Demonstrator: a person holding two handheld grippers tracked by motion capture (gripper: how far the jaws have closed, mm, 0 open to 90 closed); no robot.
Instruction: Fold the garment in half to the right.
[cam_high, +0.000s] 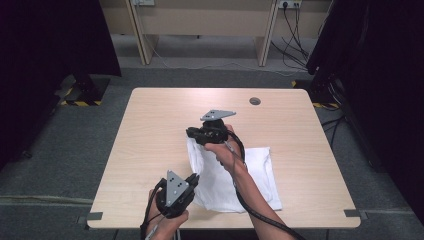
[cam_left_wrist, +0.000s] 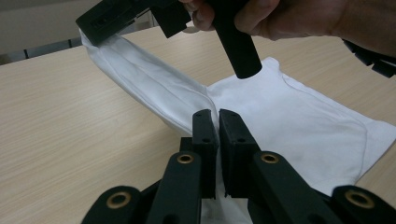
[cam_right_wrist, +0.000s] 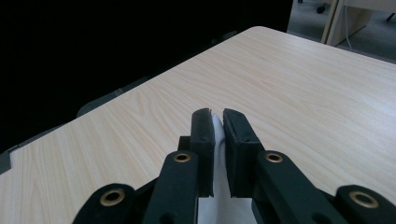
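Grey carpet and dark curtains surround a pale wooden bench (cam_high: 150, 150) with rounded corners, where a white cotton garment (cam_high: 260, 172) lies partly spread toward the near right part of the top. At the near edge, the left gripper (cam_high: 192, 181), black with a grey three-cornered plate on top, has its jaws closed almost flat together on a fold of the white cloth; the left gripper view shows the fabric (cam_left_wrist: 303, 126) pinched in the narrow slit between the two black pads (cam_left_wrist: 204, 135), with a ridge of cloth running up and away from them. That ridge rises to the right gripper (cam_high: 192, 133), held above the middle of the bench in the person's right hand (cam_high: 222, 150), its jaws pointing toward the left of the high view. The right gripper view shows its jaws (cam_right_wrist: 217, 135) likewise drawn nearly shut, a thin white edge of the garment caught between the pads, with bare wood grain beyond. Between the two grippers the cloth is lifted off the surface in a taut band, while the rest of the garment rests flat on the bench. A cable trails from the right gripper along the forearm.
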